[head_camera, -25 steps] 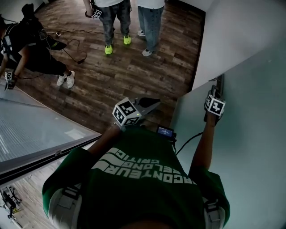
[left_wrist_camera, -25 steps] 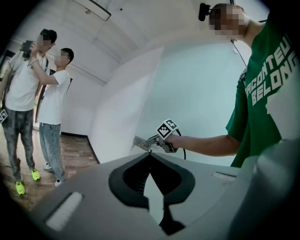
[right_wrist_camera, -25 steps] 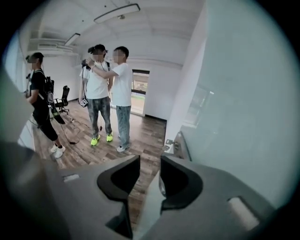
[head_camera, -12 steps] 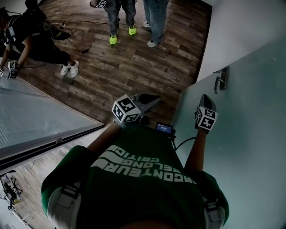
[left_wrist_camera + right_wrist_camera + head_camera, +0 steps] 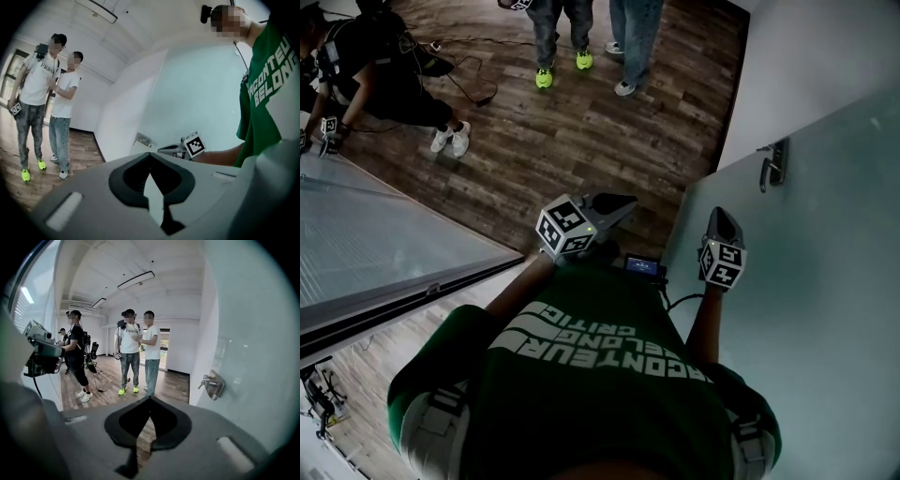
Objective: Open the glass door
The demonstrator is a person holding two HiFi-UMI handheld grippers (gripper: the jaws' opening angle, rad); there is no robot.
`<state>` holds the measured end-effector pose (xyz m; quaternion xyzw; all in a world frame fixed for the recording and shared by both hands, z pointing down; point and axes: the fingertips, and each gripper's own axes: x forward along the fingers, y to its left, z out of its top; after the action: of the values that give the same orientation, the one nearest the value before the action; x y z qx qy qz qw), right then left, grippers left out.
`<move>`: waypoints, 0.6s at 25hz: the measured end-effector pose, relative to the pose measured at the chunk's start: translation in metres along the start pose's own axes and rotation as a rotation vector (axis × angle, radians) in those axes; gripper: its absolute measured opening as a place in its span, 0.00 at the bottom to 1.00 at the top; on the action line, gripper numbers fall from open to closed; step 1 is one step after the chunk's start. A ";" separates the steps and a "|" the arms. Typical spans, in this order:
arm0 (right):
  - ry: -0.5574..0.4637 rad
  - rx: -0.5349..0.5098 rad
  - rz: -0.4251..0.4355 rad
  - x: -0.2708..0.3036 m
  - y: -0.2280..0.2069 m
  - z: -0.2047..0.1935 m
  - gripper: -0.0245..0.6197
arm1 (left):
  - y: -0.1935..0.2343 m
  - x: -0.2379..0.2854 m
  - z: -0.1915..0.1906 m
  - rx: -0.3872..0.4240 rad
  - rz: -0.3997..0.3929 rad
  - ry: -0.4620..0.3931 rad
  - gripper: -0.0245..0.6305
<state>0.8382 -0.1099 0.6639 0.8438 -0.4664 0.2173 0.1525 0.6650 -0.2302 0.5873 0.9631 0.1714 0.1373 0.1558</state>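
The frosted glass door (image 5: 825, 281) fills the right of the head view, with its metal handle (image 5: 772, 164) near the door's far edge. The same handle (image 5: 213, 384) shows to the right of my right gripper's jaws and well beyond them. My right gripper (image 5: 719, 214) hangs alongside the glass, short of the handle, shut with nothing in it (image 5: 150, 399). My left gripper (image 5: 623, 202) is held in front of my chest, left of the door's edge, shut and empty (image 5: 150, 154). From the left gripper view I see the handle (image 5: 143, 139) and the right gripper (image 5: 171, 150).
Two people (image 5: 581, 37) stand on the wooden floor (image 5: 581, 141) ahead. Another person (image 5: 375, 75) crouches at the left beside cables (image 5: 478, 89). A large glass panel (image 5: 375, 253) lies at my left. A white wall (image 5: 806, 66) meets the door at the far right.
My right gripper has left the door handle and drawn back along the glass toward my body. The left gripper has shifted only slightly.
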 end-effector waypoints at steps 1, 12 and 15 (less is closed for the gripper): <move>0.000 -0.003 0.005 -0.001 0.009 0.000 0.03 | 0.000 -0.006 -0.001 0.001 -0.001 -0.002 0.06; -0.010 -0.020 0.017 -0.035 0.102 0.008 0.03 | 0.003 -0.088 -0.011 -0.019 0.012 -0.049 0.06; -0.008 -0.008 0.005 -0.050 0.119 0.005 0.03 | -0.001 -0.105 -0.013 -0.029 -0.003 -0.054 0.06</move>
<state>0.7142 -0.1377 0.6400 0.8428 -0.4701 0.2123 0.1535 0.5662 -0.2653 0.5773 0.9638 0.1663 0.1137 0.1746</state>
